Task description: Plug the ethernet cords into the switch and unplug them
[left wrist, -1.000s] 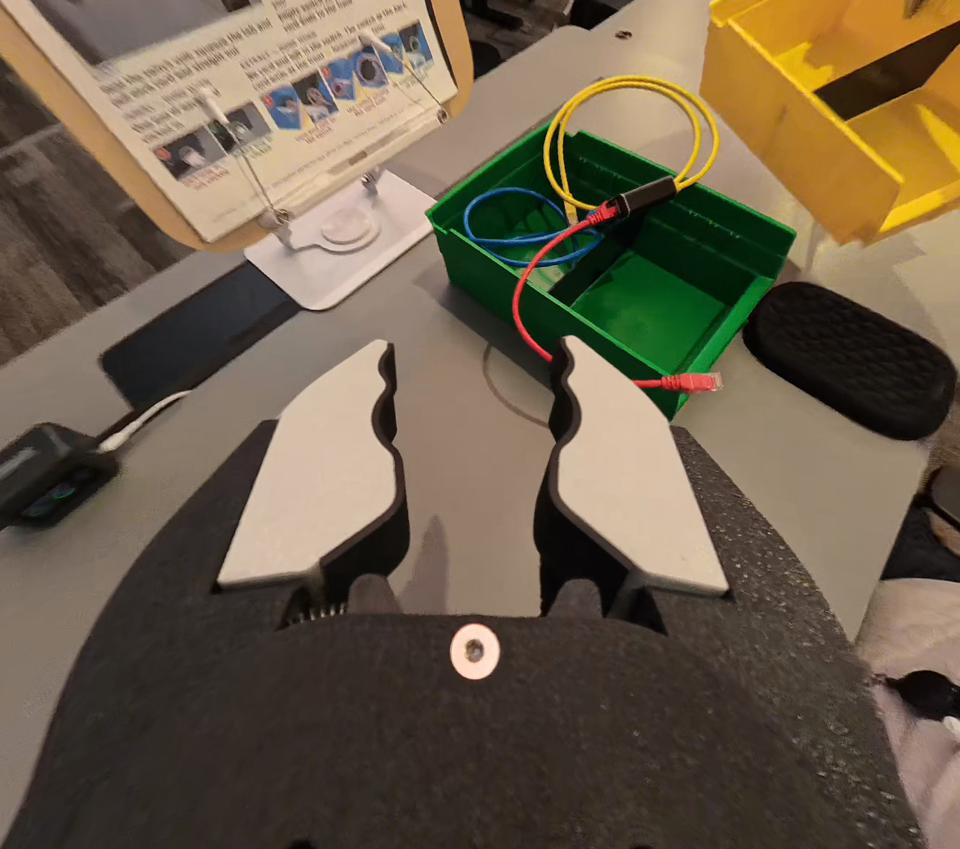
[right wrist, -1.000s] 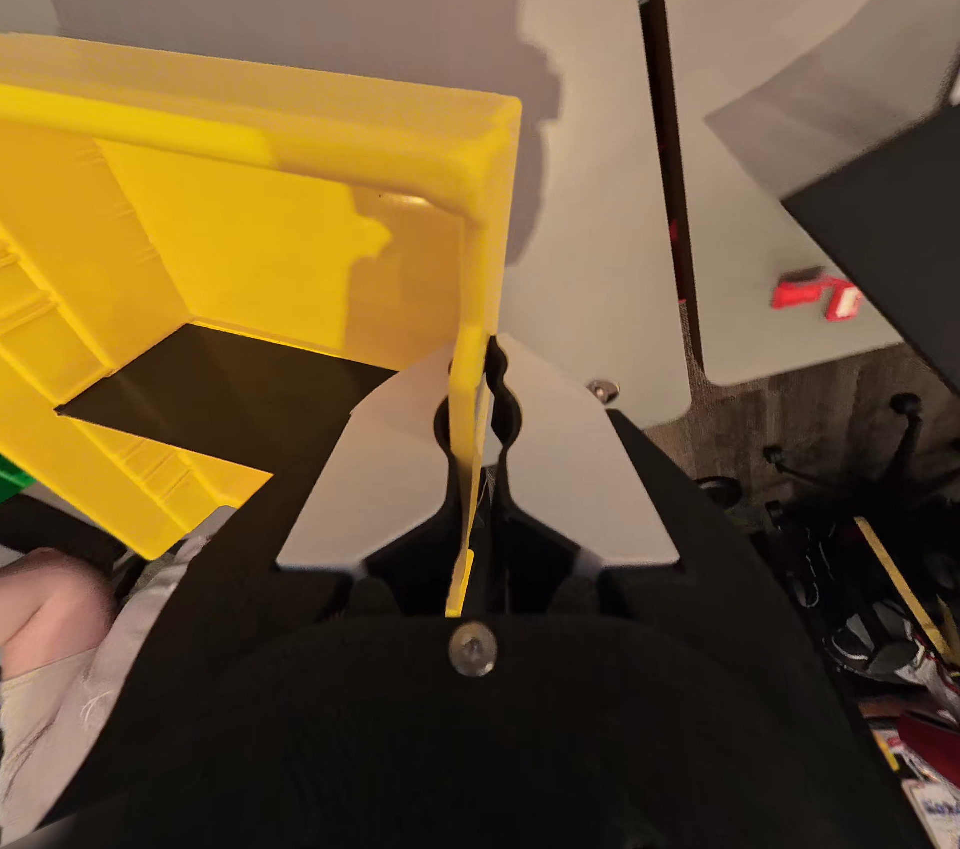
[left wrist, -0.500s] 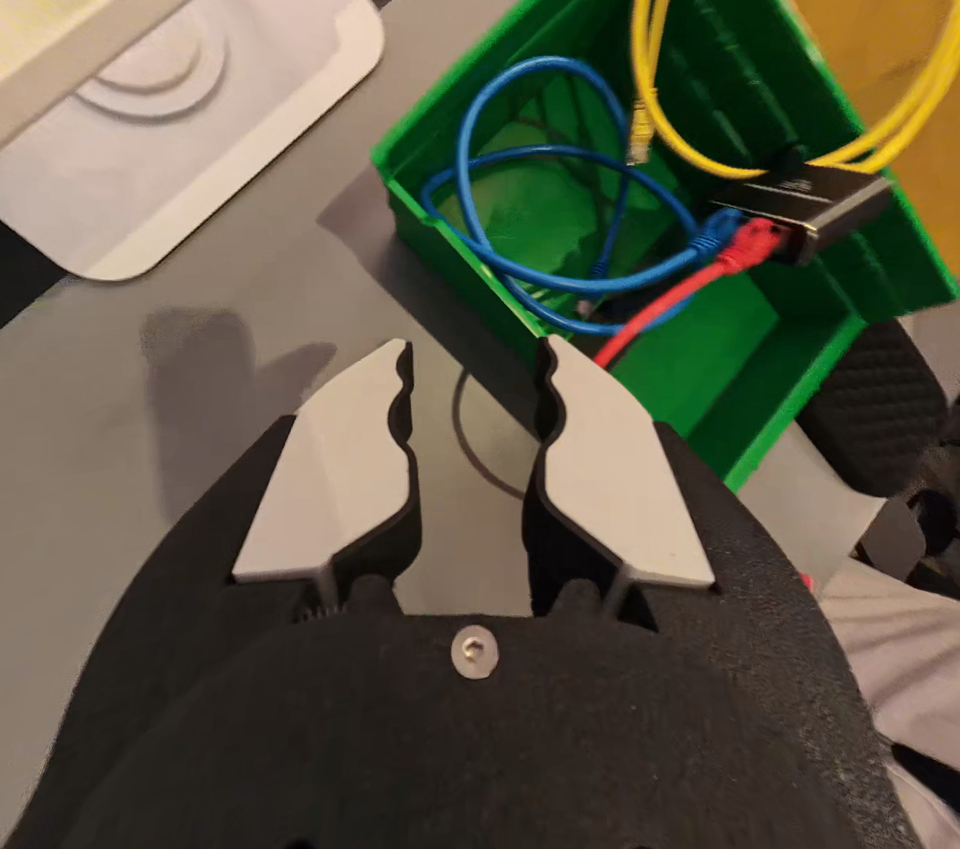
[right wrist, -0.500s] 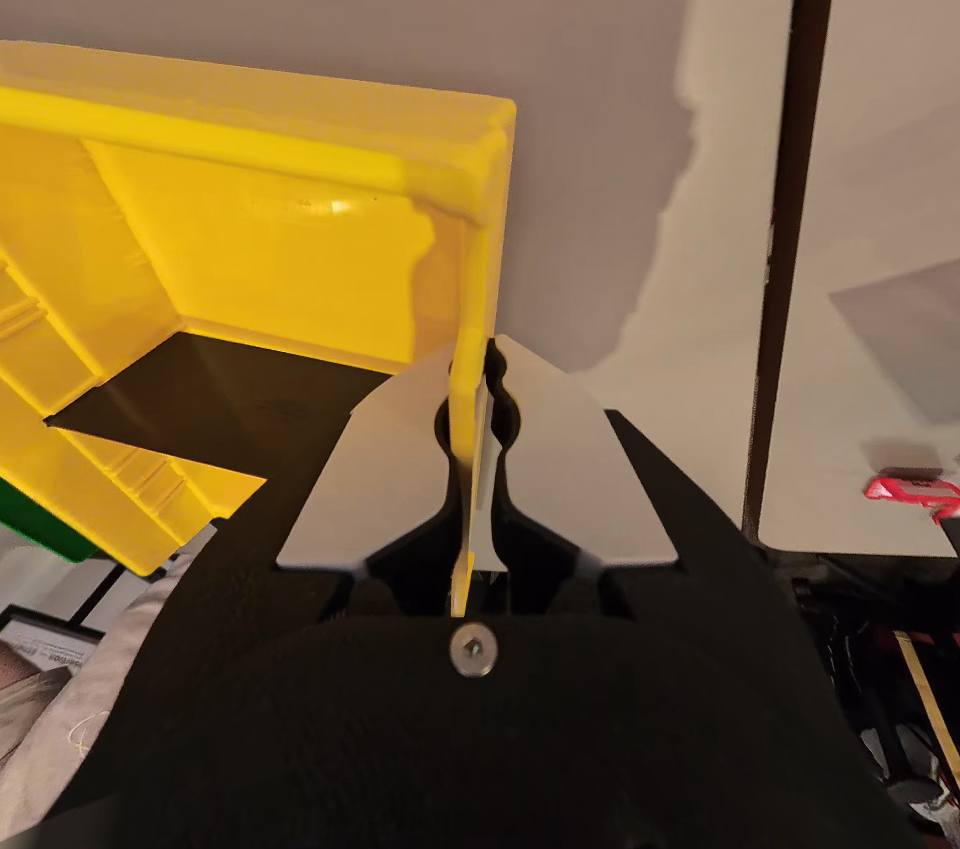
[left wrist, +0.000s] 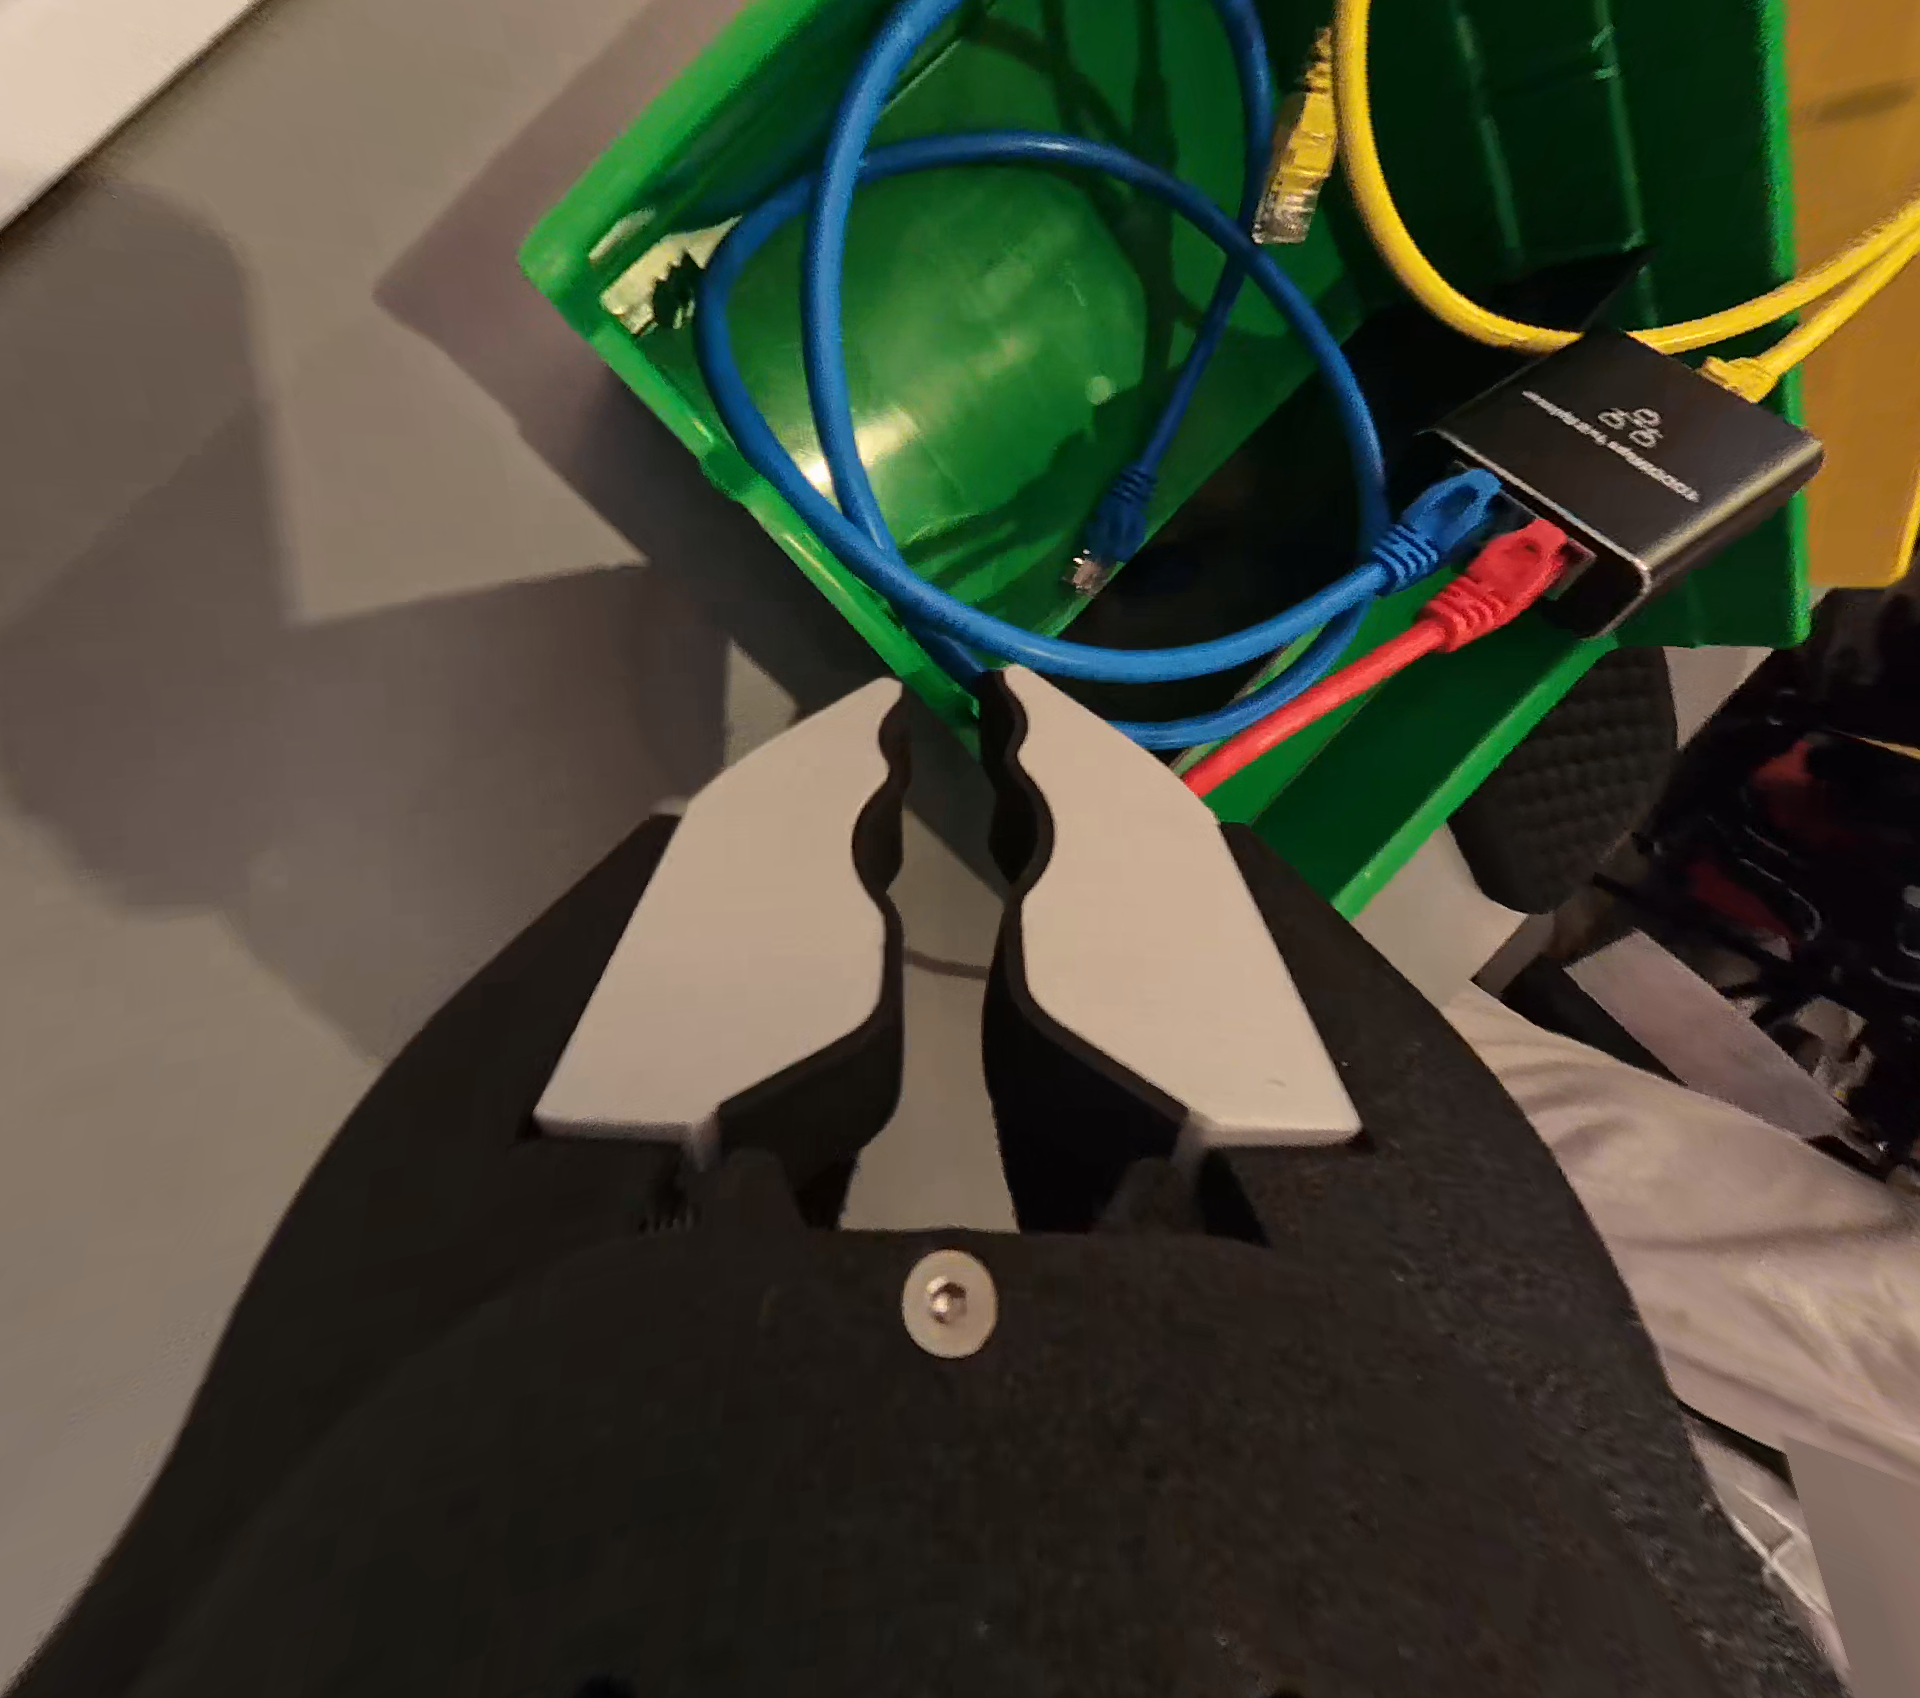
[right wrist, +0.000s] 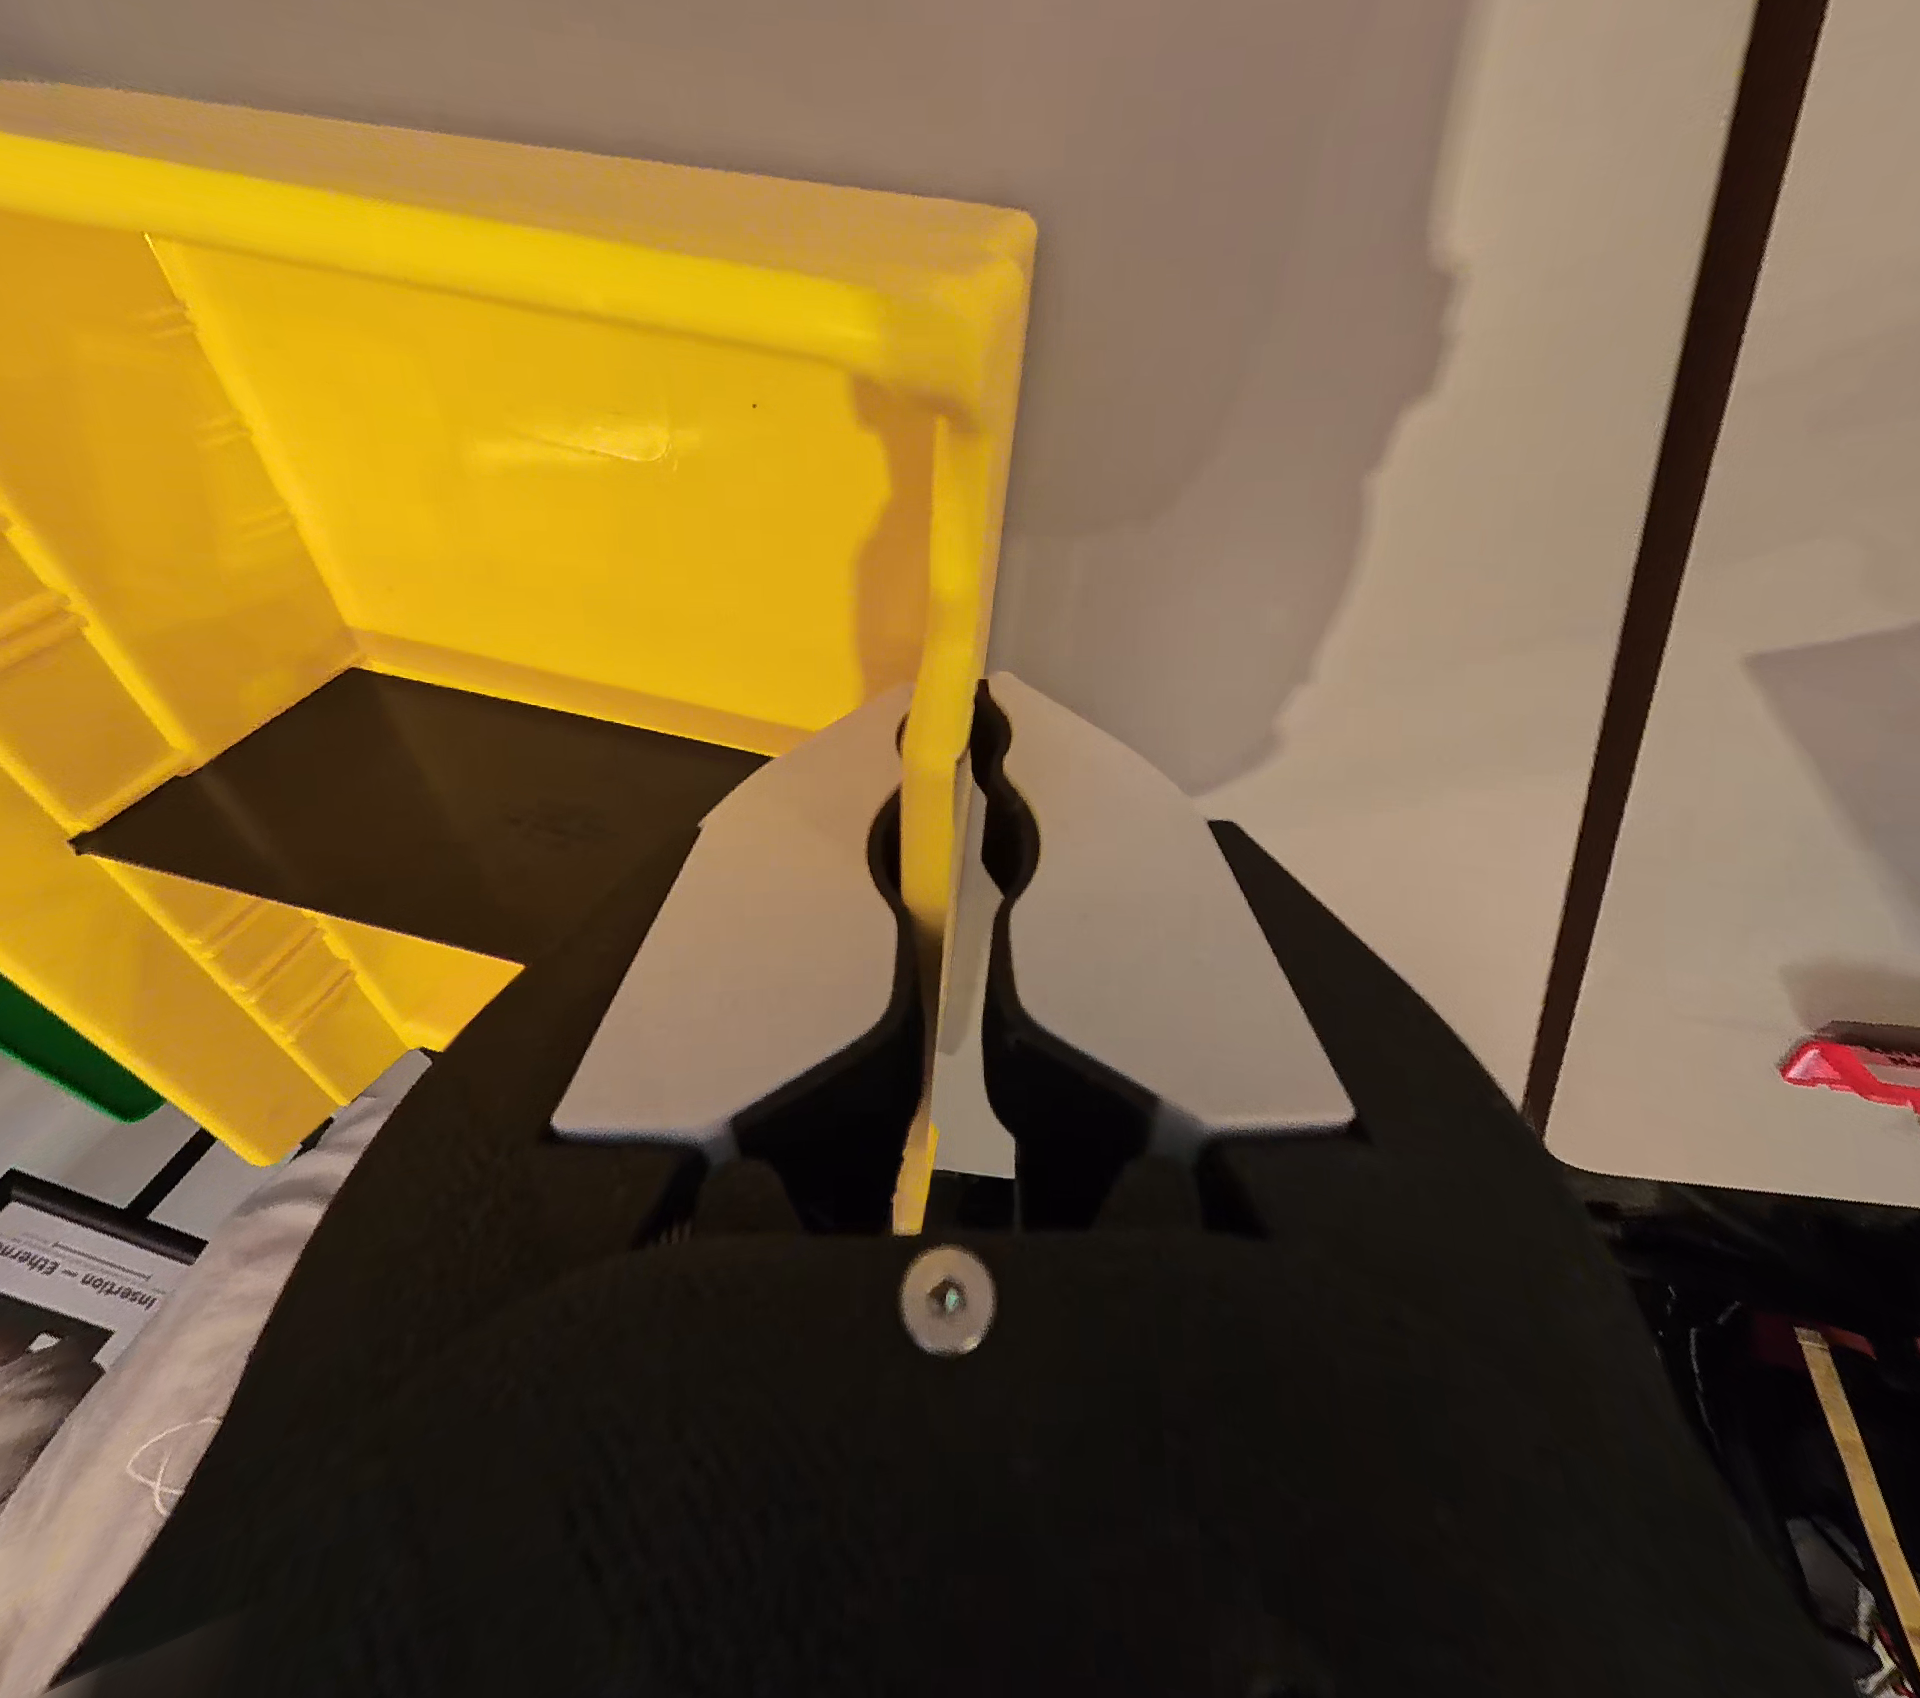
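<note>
Left gripper at the green bin's near wall, right gripper carrying the yellow bin

The left gripper (left wrist: 940, 698) has its fingers narrowly parted astride the near rim of the green plastic bin (left wrist: 790, 568). Ahead and to the right inside it lies the small black metal switch (left wrist: 1621, 469), long axis slanting, with blue cord (left wrist: 1039, 401) and red cord (left wrist: 1351, 682) plugged into its near face and the yellow cord (left wrist: 1371, 121) at its far end. The right gripper (right wrist: 940, 703) pinches a yellow plastic bin (right wrist: 582, 485) wall above the grey surface (right wrist: 1247, 214).
</note>
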`<state>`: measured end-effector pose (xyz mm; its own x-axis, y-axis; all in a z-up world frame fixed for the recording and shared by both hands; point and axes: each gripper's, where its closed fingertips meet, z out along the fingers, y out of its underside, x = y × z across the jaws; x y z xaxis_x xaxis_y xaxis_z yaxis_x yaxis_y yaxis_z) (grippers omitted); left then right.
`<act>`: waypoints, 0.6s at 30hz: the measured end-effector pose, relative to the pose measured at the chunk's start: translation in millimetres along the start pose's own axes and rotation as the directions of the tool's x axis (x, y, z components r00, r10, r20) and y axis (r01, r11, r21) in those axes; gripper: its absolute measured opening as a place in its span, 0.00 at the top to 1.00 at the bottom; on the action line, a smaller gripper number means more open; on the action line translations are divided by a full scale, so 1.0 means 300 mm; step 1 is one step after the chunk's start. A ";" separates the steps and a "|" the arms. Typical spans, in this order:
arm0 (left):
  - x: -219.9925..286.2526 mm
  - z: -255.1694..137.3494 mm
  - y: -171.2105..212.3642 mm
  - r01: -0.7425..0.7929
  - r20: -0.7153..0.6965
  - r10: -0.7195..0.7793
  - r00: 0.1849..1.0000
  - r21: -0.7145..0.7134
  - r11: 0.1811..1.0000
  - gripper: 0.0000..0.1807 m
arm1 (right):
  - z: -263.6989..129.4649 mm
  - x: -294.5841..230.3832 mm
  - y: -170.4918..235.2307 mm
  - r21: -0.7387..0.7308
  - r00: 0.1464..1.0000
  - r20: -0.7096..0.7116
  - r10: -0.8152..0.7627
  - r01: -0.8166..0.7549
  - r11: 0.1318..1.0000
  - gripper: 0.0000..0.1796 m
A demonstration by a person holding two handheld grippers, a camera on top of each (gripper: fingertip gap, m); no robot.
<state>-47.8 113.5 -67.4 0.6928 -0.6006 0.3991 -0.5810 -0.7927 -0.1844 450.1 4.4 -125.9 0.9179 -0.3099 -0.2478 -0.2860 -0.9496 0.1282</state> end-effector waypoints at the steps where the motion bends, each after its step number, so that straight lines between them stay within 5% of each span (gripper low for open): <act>1: -0.002 0.001 0.000 -0.004 0.011 0.004 1.000 -0.006 1.000 0.94 | 0.000 -0.002 -0.001 0.001 1.000 -0.002 0.001 -0.001 1.000 0.96; 10: -0.100 -0.054 0.055 -0.079 0.077 0.083 0.994 -0.063 0.995 0.93 | -0.009 -0.031 -0.019 0.012 1.000 -0.011 0.007 -0.007 1.000 0.96; 18: -0.430 -0.244 0.239 -0.011 0.285 0.041 0.958 -0.103 0.995 0.93 | 0.010 -0.091 -0.087 0.023 1.000 0.001 0.014 -0.014 1.000 0.96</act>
<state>-210.3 141.7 -66.4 0.7616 -0.6370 0.1186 -0.6299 -0.7708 -0.0949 431.7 37.6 -125.3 0.9136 -0.3230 -0.2470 -0.3049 -0.9461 0.1094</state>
